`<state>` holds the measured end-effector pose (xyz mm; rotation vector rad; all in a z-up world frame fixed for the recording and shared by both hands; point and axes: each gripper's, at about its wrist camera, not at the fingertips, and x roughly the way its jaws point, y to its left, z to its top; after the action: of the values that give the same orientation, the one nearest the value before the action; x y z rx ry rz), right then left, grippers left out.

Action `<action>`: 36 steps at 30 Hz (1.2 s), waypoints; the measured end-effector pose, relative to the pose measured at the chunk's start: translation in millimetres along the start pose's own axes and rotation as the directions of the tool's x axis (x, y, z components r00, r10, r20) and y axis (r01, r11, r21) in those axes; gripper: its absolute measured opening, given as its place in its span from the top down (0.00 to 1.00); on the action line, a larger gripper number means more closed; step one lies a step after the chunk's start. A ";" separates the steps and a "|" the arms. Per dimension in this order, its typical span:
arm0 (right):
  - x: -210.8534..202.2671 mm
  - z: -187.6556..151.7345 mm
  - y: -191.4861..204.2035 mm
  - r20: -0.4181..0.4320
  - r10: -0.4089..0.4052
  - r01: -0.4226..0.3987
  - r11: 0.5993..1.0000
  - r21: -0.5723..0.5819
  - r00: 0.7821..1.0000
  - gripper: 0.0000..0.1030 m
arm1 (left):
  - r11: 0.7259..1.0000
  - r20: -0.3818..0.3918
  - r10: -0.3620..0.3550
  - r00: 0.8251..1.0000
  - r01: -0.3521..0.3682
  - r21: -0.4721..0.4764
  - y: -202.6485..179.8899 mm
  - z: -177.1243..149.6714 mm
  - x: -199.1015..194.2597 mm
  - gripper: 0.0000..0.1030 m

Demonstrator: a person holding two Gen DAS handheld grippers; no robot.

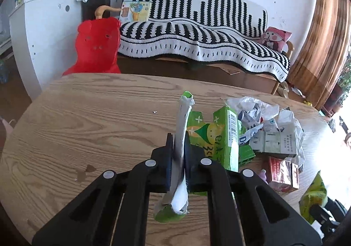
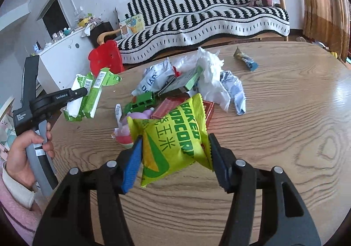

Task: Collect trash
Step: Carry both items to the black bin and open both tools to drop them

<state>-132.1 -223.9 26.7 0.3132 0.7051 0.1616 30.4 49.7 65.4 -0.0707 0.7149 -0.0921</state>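
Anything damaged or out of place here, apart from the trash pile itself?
One blue-and-gold snack wrapper lies alone on the wooden table, apart from the pile. The flattened green carton in the left gripper is torn open, white lining showing.

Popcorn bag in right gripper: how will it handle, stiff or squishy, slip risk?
The popcorn bag looks puffed and glossy, so probably light, squishy and a bit slippery. The right gripper pinches its sides and the film creases there, so it likely deforms rather than resists. Sagging lower corner suggests floppiness.

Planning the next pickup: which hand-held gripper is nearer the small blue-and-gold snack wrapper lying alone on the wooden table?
Right. The right hand-held gripper is nearer the wrapper; the left is farther, across the pile.
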 end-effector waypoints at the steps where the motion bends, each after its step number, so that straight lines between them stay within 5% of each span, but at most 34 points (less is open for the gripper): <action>1: -2.2 -0.2 -0.5 0.001 -0.002 0.002 1.000 0.002 1.000 0.44 | 1.000 0.002 -0.001 1.000 0.001 0.001 -0.6 -0.5 -2.6 0.92; 12: -26.7 -5.5 -2.0 0.020 -0.003 0.002 1.000 0.011 1.000 0.44 | 0.999 0.057 -0.019 0.998 0.021 -0.032 -6.3 3.3 -45.8 0.92; 27: -88.9 -15.7 -59.7 0.077 -0.057 0.050 0.995 0.092 0.995 0.44 | 0.989 0.044 -0.065 0.997 0.058 0.136 -95.0 -24.7 -89.0 0.92; 32: -134.8 -33.2 -107.7 0.102 -0.148 0.135 0.982 0.130 0.984 0.44 | 0.965 0.012 -0.137 0.990 0.131 0.229 -152.9 -51.8 -123.8 0.92; 36: -190.0 -67.3 -165.5 0.104 -0.260 0.235 0.950 0.205 0.960 0.44 | 0.882 -0.093 -0.318 0.943 0.331 0.337 -224.3 -98.5 -158.0 0.92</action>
<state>-312.5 -411.8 38.7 0.4117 0.6251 -0.1669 -166.5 -159.3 115.7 0.1528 0.7078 -0.5434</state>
